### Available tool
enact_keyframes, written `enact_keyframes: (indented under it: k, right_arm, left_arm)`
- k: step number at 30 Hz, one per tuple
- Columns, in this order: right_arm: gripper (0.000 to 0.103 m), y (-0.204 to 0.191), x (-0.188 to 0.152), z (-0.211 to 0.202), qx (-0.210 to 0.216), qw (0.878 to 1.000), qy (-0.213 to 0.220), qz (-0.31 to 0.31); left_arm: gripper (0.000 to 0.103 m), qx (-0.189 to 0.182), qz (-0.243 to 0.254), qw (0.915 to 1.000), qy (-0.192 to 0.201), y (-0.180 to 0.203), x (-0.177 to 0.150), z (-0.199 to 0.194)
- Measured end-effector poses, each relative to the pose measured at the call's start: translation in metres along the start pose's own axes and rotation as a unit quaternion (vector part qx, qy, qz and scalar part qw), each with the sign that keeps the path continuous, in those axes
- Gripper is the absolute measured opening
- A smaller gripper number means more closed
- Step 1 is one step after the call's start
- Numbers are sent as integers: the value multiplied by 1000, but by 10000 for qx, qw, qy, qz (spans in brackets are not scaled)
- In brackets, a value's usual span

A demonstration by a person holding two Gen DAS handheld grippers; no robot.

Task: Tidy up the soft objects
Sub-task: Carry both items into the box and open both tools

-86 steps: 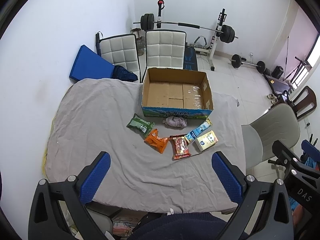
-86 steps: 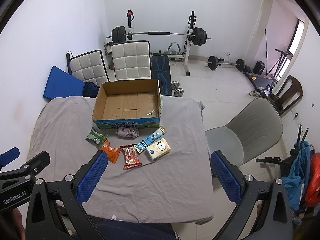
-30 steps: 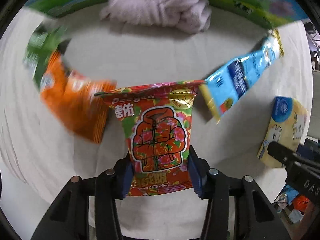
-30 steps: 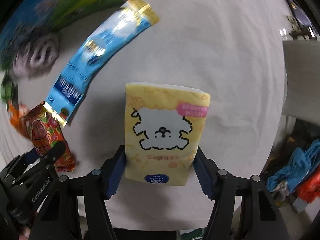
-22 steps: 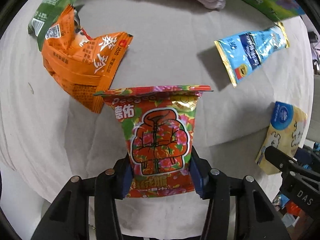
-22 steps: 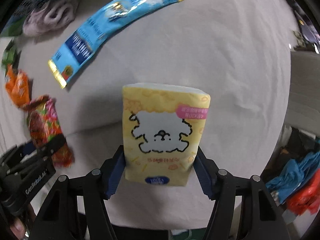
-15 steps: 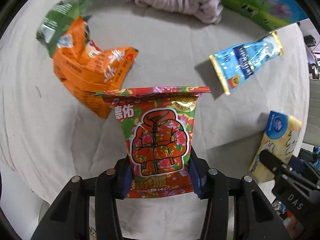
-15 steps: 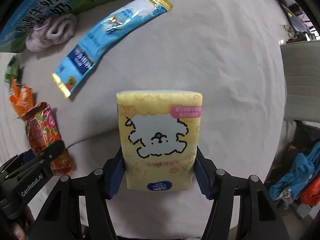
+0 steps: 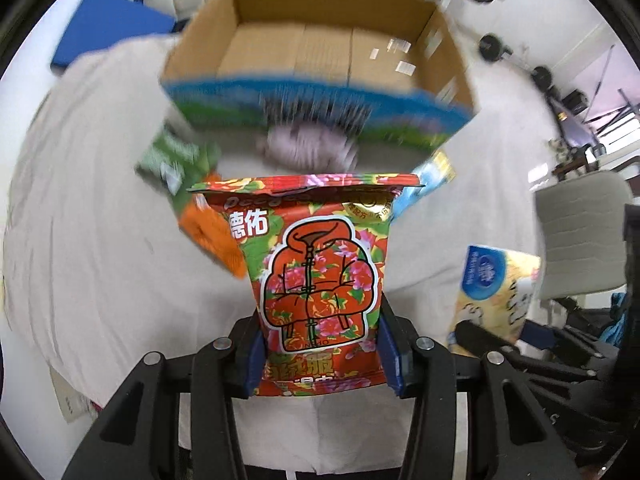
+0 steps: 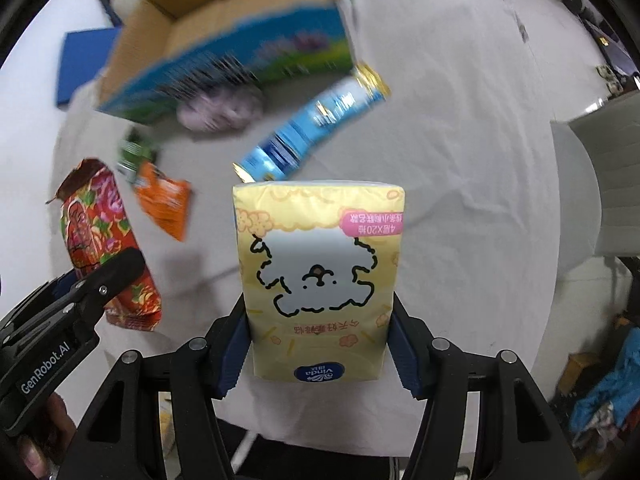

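- Left gripper [image 9: 320, 354]: blue-padded fingers [image 9: 389, 354] pressed on both lower edges of a red floral snack bag [image 9: 316, 272]; bag upright between the fingers, lifted off the cloth; print shows an orange-red padded jacket with pink flowers, white characters at upper left, crimped top seal
- Right gripper [image 10: 318, 354]: fingers closed on the lower sides of a yellow tissue pack [image 10: 318, 276]; pack soft, rectangular, held above the cloth; white fluffy dog drawn in black outline, pink label at upper right, blue oval logo at the bottom; print reads upside down in this view
- Each held item shows in the other camera: the tissue pack at right in the left view, the snack bag at left in the right view with the left gripper's black body over its lower end
- Grey tablecloth [image 10: 460, 160] beneath, creased
- On the cloth beyond the held items: orange packet [image 10: 166, 204]; green packet [image 9: 176, 156] just past it, blurred; long blue sachet [image 10: 312, 128] with gold ends, lying diagonally; pale purple bundle of cloth [image 9: 308, 146] close to the box front, blurred
- Open cardboard box [image 9: 332, 52] farther back; brown inside; blue and green printed front wall, smeared by motion
- Far: blue mat [image 9: 108, 26] at left; grey chair [image 9: 580, 240] at right beside the table; weight plates on the floor at far right
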State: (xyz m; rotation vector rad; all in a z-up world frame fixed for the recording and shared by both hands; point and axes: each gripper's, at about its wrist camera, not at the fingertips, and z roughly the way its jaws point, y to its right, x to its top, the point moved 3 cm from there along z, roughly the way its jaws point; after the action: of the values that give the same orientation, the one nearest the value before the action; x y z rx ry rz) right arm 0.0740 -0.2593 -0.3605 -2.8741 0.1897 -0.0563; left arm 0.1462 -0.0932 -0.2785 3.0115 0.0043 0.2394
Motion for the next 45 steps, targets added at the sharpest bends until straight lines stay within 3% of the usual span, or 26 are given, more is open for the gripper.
enact_keyframes:
  k: [5, 9, 14, 20, 28, 34, 39, 45]
  right_arm:
    - [64, -21, 27, -63, 213, 9985, 484, -122]
    - [64, -52, 68, -96, 204, 9963, 808, -231]
    - [64, -71, 124, -111, -112, 9939, 1073, -242]
    - [64, -87, 201, -85, -364, 9934, 1086, -97]
    - [64, -97, 305, 8, -655, 9949, 750, -136]
    - [64, -85, 352, 62, -706, 9969, 342, -5]
    - [65, -81, 373, 92, -944, 9952, 198, -167]
    - [65, -81, 391, 110, -896, 9959, 33, -148]
  left_arm:
    - [44, -355, 92, 9985, 395, 13, 38, -40]
    - [44, -724, 207, 9957, 546, 10, 84, -54]
    - [44, -692, 574, 9937, 662, 4, 143, -43]
    - [44, -759, 792, 9937, 222, -10, 220, 10]
    - [44, -1032, 534, 9903, -759, -25, 297, 109]
    - [44, -1363, 390, 9803, -1376, -24, 320, 154]
    - [44, -1342, 406, 9776, -1567, -22, 334, 172]
    - [44, -1312, 472, 9752, -1716, -13, 335, 179]
